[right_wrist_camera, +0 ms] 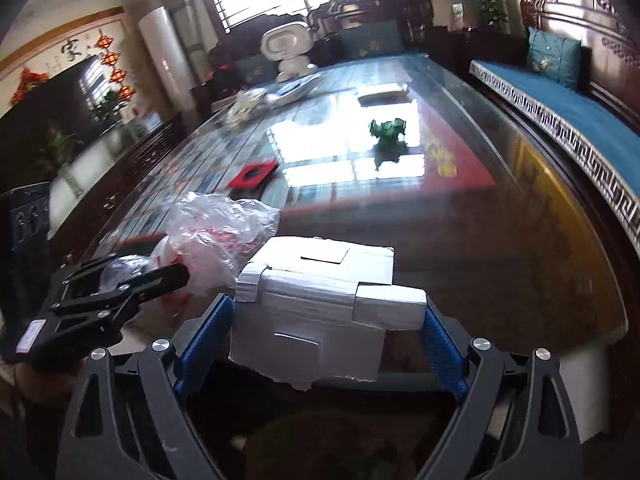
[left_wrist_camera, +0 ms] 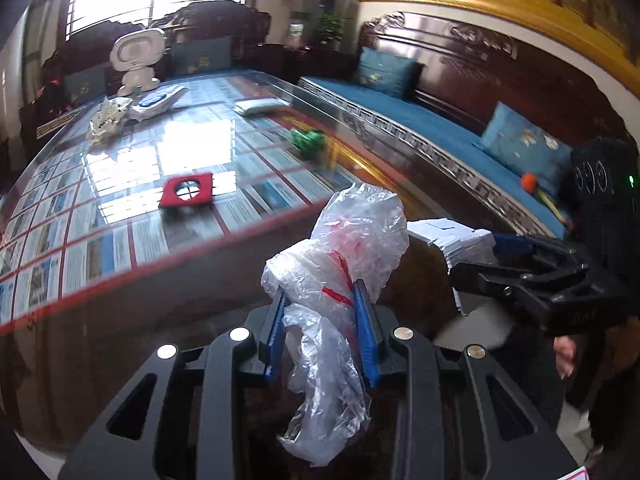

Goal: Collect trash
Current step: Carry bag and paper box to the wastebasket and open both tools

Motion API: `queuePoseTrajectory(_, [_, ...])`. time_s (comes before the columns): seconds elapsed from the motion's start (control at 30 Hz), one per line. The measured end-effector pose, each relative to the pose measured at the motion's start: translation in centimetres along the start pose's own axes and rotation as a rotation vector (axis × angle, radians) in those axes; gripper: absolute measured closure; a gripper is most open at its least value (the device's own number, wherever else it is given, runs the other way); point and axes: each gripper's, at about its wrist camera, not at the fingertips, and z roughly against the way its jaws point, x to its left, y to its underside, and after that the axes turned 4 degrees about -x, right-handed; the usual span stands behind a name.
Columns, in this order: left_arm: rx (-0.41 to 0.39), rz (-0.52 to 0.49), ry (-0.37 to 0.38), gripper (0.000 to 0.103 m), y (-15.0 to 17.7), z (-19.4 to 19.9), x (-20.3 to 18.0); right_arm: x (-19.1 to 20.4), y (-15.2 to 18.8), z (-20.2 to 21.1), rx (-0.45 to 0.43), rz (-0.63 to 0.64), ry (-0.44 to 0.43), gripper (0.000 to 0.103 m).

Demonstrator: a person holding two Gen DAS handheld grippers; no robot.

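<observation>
Pinching crumpled plastic bag (left_wrist_camera: 340, 276) between narrowed left gripper (left_wrist_camera: 325, 300) pads; wide right gripper (right_wrist_camera: 328, 312) pads clamping white cardboard box (right_wrist_camera: 320, 304).

The glass-topped table (right_wrist_camera: 520, 208) carries a red coaster (right_wrist_camera: 253, 176), green crumpled wrapper (right_wrist_camera: 388, 132) and white packets (left_wrist_camera: 256, 106).

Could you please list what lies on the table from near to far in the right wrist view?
Red coaster → green toy → white packet → white robot figure.
</observation>
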Motion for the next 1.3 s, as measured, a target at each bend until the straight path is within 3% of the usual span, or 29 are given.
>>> queuePoseTrajectory(0.3, [0.062,0.023,0.076,0.07,8.2,4.7,-4.5,-0.3,7.9,6.3,0.057,0.016,-0.027,0.017])
queuePoseTrajectory(0.57, [0.293,0.087,0.124,0.07,17.3,0.8,-5.9,-0.9,16.8,4.2,0.215,-0.019,-0.026,0.017])
queuePoseTrajectory(0.83, [0.446,0.094,0.116,0.068,22.0,-3.9,-5.9,-2.3,20.9,1.6,0.323,-0.05,0.0,0.017])
queuePoseTrajectory(0.9, [0.475,0.093,0.13,0.065,22.5,-4.9,-6.2,-2.6,21.0,1.3,0.333,-0.048,0.003,0.017])
queuePoseTrajectory(0.97, [0.491,0.081,0.152,0.05,22.7,-5.5,-6.5,-2.4,20.7,0.8,0.342,-0.043,0.005,0.017])
queuePoseTrajectory(1.0, [0.497,0.066,0.149,0.046,22.8,-5.7,-6.7,-2.4,20.6,0.6,0.345,-0.042,0.006,0.017])
queuePoseTrajectory(1.07, [0.499,0.022,0.126,0.029,23.2,-5.9,-7.0,-2.6,20.3,0.2,0.351,-0.049,0.002,0.017])
queuePoseTrajectory(1.3, [0.507,-0.002,0.096,0.018,22.9,-6.2,-7.2,-3.5,21.7,0.4,0.36,-0.054,-0.008,0.017])
